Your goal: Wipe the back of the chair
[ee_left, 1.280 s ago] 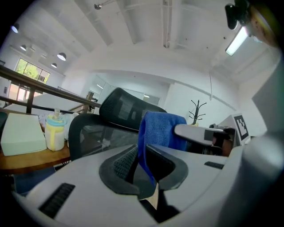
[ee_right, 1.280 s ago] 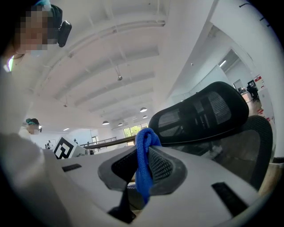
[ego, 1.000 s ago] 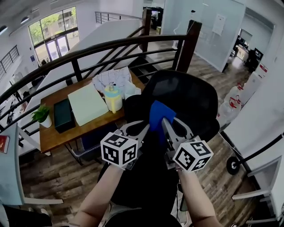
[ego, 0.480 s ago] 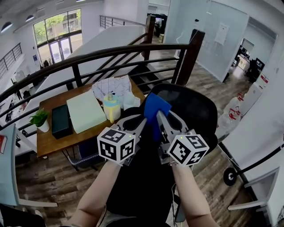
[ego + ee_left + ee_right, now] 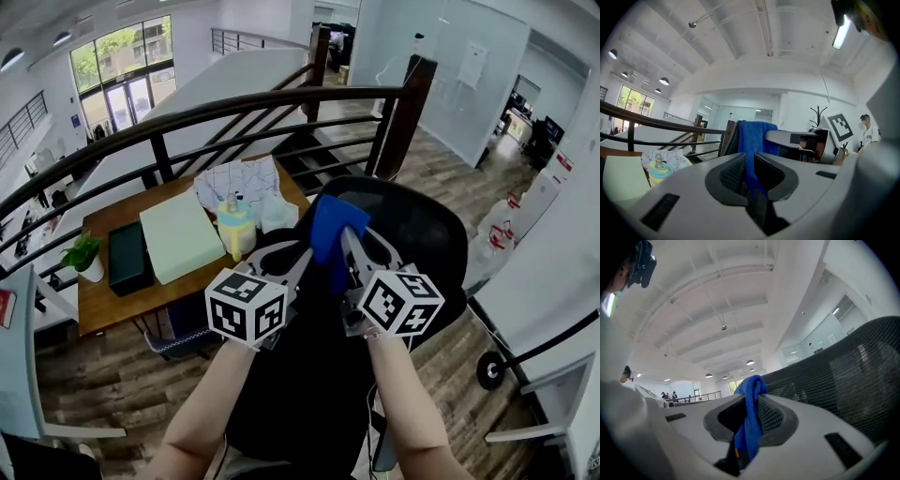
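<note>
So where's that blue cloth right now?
Head view, centre: the blue cloth is pinched in the jaws of the left gripper and the right gripper, up against the top of the black chair back, just right of the wooden desk.

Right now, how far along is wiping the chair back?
Done: the cloth is gripped by both the left gripper and right gripper. In hand: it is held at the upper chair back. Left: the wiping strokes; nothing shows how much is wiped.
</note>
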